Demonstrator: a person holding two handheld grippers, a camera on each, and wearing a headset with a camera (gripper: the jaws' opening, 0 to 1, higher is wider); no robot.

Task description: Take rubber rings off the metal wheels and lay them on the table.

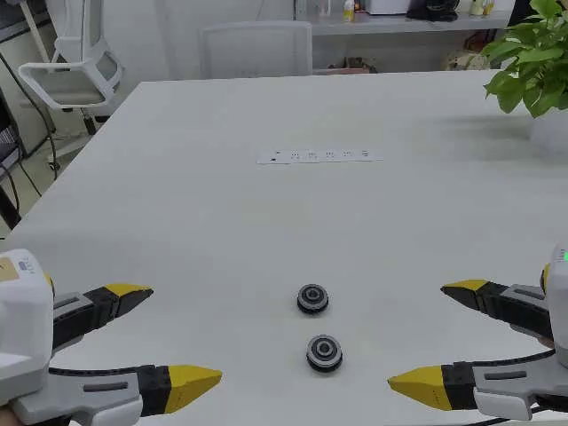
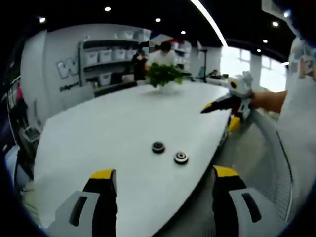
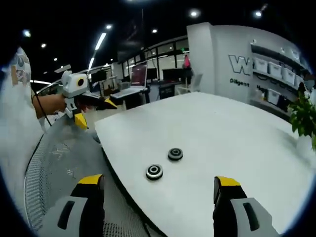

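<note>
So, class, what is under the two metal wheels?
The far wheel and near wheel rest directly on the white table. The table patch beneath each, and each wheel's underside, are covered.

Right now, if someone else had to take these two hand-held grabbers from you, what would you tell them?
Left gripper: open, fingers spread, holding nothing, low over the table's near left side.
Right gripper: open, holding nothing, opposite it on the near right.
Two wheels lie flat on the table between the grippers: the far wheel and the near wheel, close together but apart.
Done: nothing yet. Each wheel seems to have its dark rubber ring on.
Left: pull the ring off each wheel and lay both rings on the table.
</note>
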